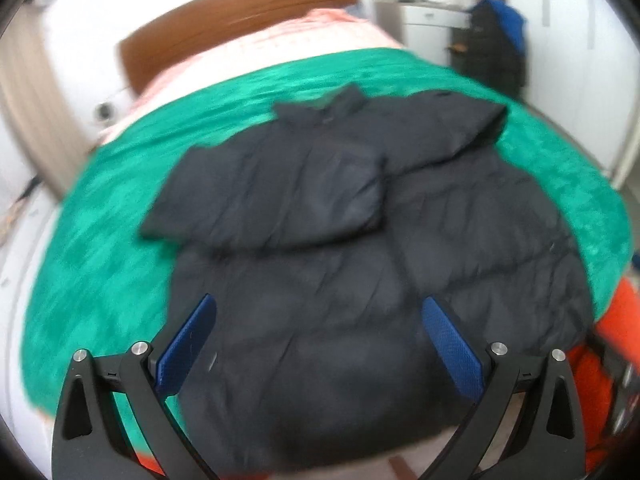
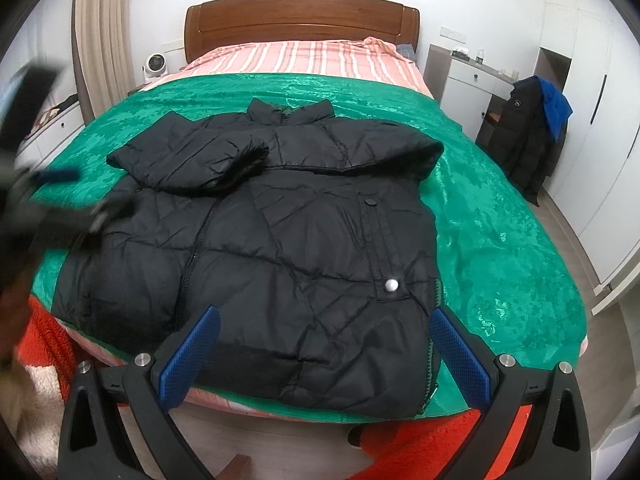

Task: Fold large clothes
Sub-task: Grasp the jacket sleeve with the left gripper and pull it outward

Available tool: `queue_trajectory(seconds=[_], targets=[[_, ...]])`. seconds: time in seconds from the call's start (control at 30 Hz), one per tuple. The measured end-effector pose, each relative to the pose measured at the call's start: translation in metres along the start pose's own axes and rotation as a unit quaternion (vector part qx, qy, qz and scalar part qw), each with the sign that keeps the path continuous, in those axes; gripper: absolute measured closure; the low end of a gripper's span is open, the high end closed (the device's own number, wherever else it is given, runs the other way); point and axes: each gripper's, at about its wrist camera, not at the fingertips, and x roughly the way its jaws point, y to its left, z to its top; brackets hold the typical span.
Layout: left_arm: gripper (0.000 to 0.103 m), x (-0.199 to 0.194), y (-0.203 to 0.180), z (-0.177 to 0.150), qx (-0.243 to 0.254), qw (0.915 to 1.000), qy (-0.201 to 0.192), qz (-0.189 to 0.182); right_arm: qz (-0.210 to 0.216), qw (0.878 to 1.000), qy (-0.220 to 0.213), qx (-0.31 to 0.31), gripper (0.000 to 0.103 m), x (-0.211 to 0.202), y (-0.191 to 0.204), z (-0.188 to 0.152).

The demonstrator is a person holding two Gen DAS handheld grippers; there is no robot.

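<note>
Your black puffer jacket (image 2: 256, 232) lies front-up on the green blanket (image 2: 500, 232), collar toward the wooden headboard (image 2: 300, 20), hem hanging a little past the foot edge of the bed. Both sleeves look already folded across the chest: one (image 2: 192, 156) lies over the jacket's upper left, the other (image 2: 360, 144) runs as a band just below the collar.

Your left gripper (image 1: 316, 320) and right gripper (image 2: 324, 328) are both spread wide and hold nothing; each hovers over the hem end of the jacket.

The next step is probably folding the body. To do it well, take the hem at its two corners, pinching through all the padded layers so the lining does not slip, and lift both corners evenly. Carry them toward the collar in one level sweep so the sleeves stay put beneath. Puffy fill springs back, so press the fold down before letting go.

Beyond the collar the blanket is bare, and there is a margin on either side of the jacket. Below the hem lies something orange-red (image 2: 420, 440); keep the fabric from dragging over the bed edge onto it.
</note>
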Motion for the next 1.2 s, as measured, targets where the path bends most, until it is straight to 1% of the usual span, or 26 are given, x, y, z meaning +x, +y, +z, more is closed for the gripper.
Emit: queue_trajectory(seconds=[0.03, 0.1, 0.13, 0.23, 0.27, 0.3, 0.33, 0.37, 0.4, 0.43, 0.5, 0.57, 0.63, 0.67, 0.73, 0.8, 0.87, 0.9, 0.93, 1.0, 1.03, 1.07, 1.1, 1.13, 1.17, 1.2], targets=[[0.000, 0.018, -0.001, 0.016, 0.010, 0.9990, 0.015, -0.041, 0.003, 1.000, -0.002, -0.001, 0.000, 0.000, 0.000, -0.001], [0.000, 0.047, -0.006, 0.035, 0.019, 0.9960, 0.037, -0.080, 0.006, 1.000, -0.004, -0.002, 0.000, -0.001, 0.000, -0.003], [0.000, 0.064, -0.011, 0.044, 0.025, 0.9958, 0.044, -0.077, 0.006, 1.000, -0.005, -0.003, 0.000, -0.001, 0.000, -0.004], [0.001, 0.122, -0.026, 0.063, 0.050, 0.9970, 0.059, 0.004, 0.009, 1.000, -0.005, 0.000, 0.000, -0.001, -0.004, -0.008], [0.009, 0.140, -0.030, 0.065, 0.055, 0.9960, 0.066, 0.025, 0.009, 1.000, -0.004, 0.001, 0.000, -0.001, -0.005, -0.010], [0.042, 0.151, -0.029, 0.064, 0.055, 0.9956, 0.064, 0.042, 0.009, 1.000, -0.004, 0.003, 0.000, -0.002, -0.008, -0.011], [0.049, 0.153, -0.025, 0.063, 0.049, 0.9956, 0.065, 0.045, 0.009, 1.000, -0.007, 0.004, 0.000, -0.003, -0.011, -0.013], [0.065, 0.147, -0.014, 0.064, 0.022, 0.9971, 0.059, 0.042, 0.009, 1.000, -0.011, 0.005, 0.000, -0.005, -0.014, -0.014], [0.070, 0.133, 0.002, 0.065, -0.014, 0.9986, 0.045, 0.022, 0.008, 1.000, -0.019, 0.004, 0.000, -0.008, -0.019, -0.017], [0.071, 0.116, 0.024, 0.065, -0.054, 0.9979, 0.036, -0.007, 0.007, 1.000, -0.025, 0.004, 0.000, -0.009, -0.023, -0.020], [0.073, 0.083, 0.066, 0.065, -0.113, 0.9931, 0.016, -0.028, 0.003, 1.000, -0.029, 0.006, 0.000, -0.007, -0.031, -0.025], [0.073, 0.040, 0.128, 0.057, -0.177, 0.9838, -0.019, -0.023, 0.010, 1.000, -0.025, 0.014, 0.000, -0.002, -0.039, -0.028], [0.073, 0.004, 0.193, 0.041, -0.242, 0.9692, -0.045, -0.002, 0.023, 0.999, -0.021, 0.025, 0.000, 0.003, -0.043, -0.028], [0.073, -0.013, 0.228, 0.028, -0.276, 0.9592, -0.057, 0.018, 0.030, 0.999, -0.022, 0.030, 0.000, 0.005, -0.044, -0.027], [0.073, -0.036, 0.286, -0.002, -0.326, 0.9398, -0.068, 0.077, 0.044, 0.998, -0.031, 0.030, 0.000, 0.006, -0.040, -0.022], [0.074, -0.045, 0.339, -0.039, -0.374, 0.9148, -0.062, 0.139, 0.054, 0.997, -0.044, 0.014, 0.000, 0.005, -0.033, -0.014], [0.074, -0.041, 0.377, -0.073, -0.400, 0.8920, -0.044, 0.206, 0.065, 0.996, -0.058, -0.015, 0.000, 0.004, -0.023, -0.003], [0.075, -0.032, 0.395, -0.090, -0.412, 0.8829, -0.029, 0.222, 0.072, 0.995, -0.066, -0.035, 0.000, 0.005, -0.018, 0.005], [0.075, -0.019, 0.411, -0.110, -0.432, 0.8729, -0.008, 0.227, 0.075, 0.993, -0.076, -0.057, 0.000, 0.007, -0.011, 0.016], [0.075, 0.000, 0.424, -0.132, -0.450, 0.8635, 0.017, 0.228, 0.073, 0.987, -0.102, -0.105, 0.000, 0.014, 0.002, 0.038], [0.075, 0.012, 0.427, -0.139, -0.451, 0.8620, 0.030, 0.230, 0.066, 0.982, -0.114, -0.133, 0.000, 0.021, 0.009, 0.051], [0.075, 0.023, 0.427, -0.143, -0.447, 0.8632, 0.044, 0.231, 0.062, 0.978, -0.123, -0.156, 0.000, 0.029, 0.016, 0.062], [0.071, 0.031, 0.426, -0.147, -0.443, 0.8642, 0.054, 0.233, 0.063, 0.972, -0.128, -0.185, 0.000, 0.042, 0.026, 0.077], [0.067, 0.039, 0.423, -0.152, -0.440, 0.8609, 0.072, 0.244, 0.069, 0.966, -0.126, -0.213, 0.000, 0.059, 0.036, 0.092], [0.056, 0.038, 0.420, -0.159, -0.442, 0.8572, 0.080, 0.251, 0.080, 0.958, -0.121, -0.246, 0.000, 0.079, 0.048, 0.106], [0.041, 0.037, 0.416, -0.162, -0.445, 0.8531, 0.087, 0.258, 0.087, 0.953, -0.117, -0.267, 0.000, 0.095, 0.056, 0.114]])
